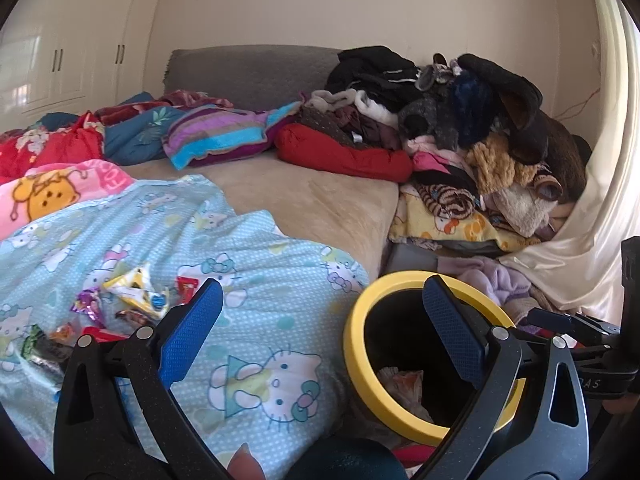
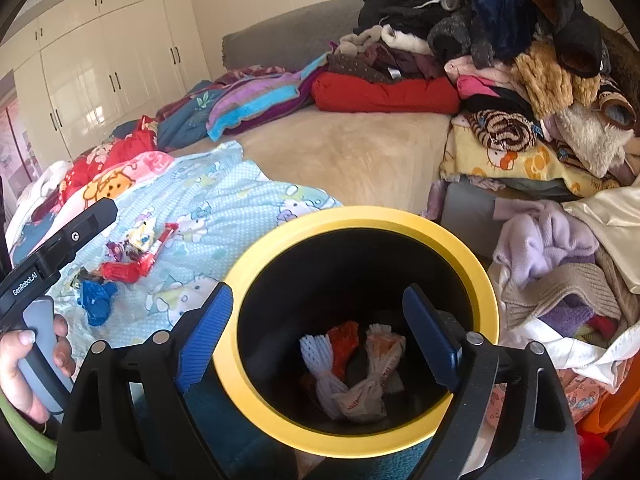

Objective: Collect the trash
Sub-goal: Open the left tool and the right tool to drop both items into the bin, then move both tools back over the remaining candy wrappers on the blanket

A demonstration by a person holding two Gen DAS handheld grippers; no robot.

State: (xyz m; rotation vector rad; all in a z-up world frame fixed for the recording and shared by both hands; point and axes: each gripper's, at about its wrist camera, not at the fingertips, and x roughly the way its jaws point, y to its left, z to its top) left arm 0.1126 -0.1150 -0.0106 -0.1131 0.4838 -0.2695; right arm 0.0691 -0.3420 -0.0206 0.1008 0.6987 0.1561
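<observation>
Trash bin [image 2: 360, 332], black with a yellow rim, stands upright beside the bed [image 2: 360, 152], mouth up. My right fingers [image 2: 326, 340] hang spread wide above that mouth, nothing between them; crumpled wrappers in the bin [image 2: 352, 368] lie directly below. My left fingers [image 1: 320, 332] are likewise wide apart and empty, the right-hand one over the bin's rim, the left-hand one over the blue cartoon blanket [image 1: 248, 320]. Loose wrappers [image 1: 120, 304] lie scattered on that blanket, off to the left of my left fingers, with no common long axis.
</observation>
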